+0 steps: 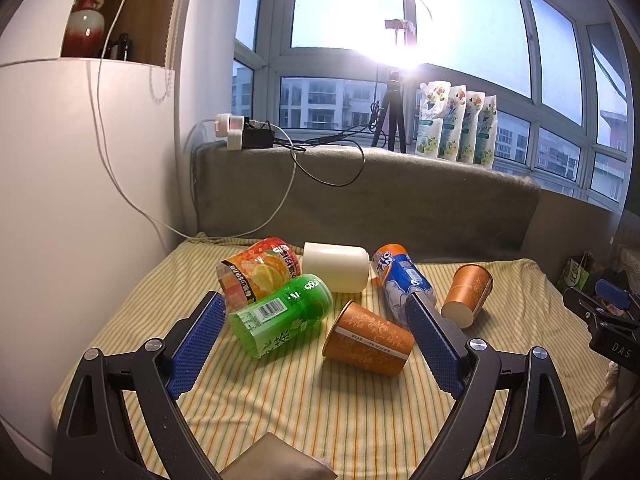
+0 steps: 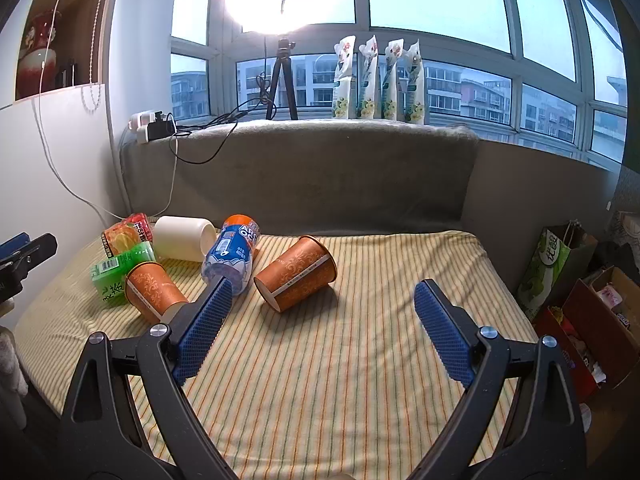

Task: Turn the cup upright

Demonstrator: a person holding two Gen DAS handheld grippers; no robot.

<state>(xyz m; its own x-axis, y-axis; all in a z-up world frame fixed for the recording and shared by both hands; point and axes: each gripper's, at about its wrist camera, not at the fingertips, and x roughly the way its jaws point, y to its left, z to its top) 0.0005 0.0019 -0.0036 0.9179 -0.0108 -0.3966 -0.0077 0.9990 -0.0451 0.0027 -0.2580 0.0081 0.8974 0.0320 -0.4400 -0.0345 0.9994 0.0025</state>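
Left wrist view looks between the wide-spread fingers of the left gripper [image 1: 316, 312] onto a yellow striped cloth [image 1: 320, 408] where 6 containers lie on their sides, packed close. Of these, 2 are orange paper cups: the near orange cup [image 1: 368, 340] lies in the gap between the blue pads with nothing gripped, and the far orange cup [image 1: 468, 290] lies beyond the right finger, its white base toward the camera. Crowding the near cup are 1 green bottle [image 1: 280, 314] just to its left, 1 orange fruit-label bottle [image 1: 258, 274] behind that, 1 white cup [image 1: 336, 266] at the back, and 1 blue-label bottle [image 1: 400, 276] partly hidden by the right finger.

From the right wrist view, the right gripper [image 2: 324, 292] also stands wide open and holds nothing; the far orange cup [image 2: 296, 274] lies just ahead, left of centre, tipped over with its mouth toward the back. Its left finger covers part of the blue-label bottle [image 2: 232, 256] and the near orange cup [image 2: 154, 290].

Behind the cloth rises a grey cushion [image 2: 320, 176]; on the sill stand 4 refill pouches [image 2: 378, 80] and 1 tripod [image 2: 282, 80]. Beside the cloth on the right sits 1 green bag [image 2: 550, 264].
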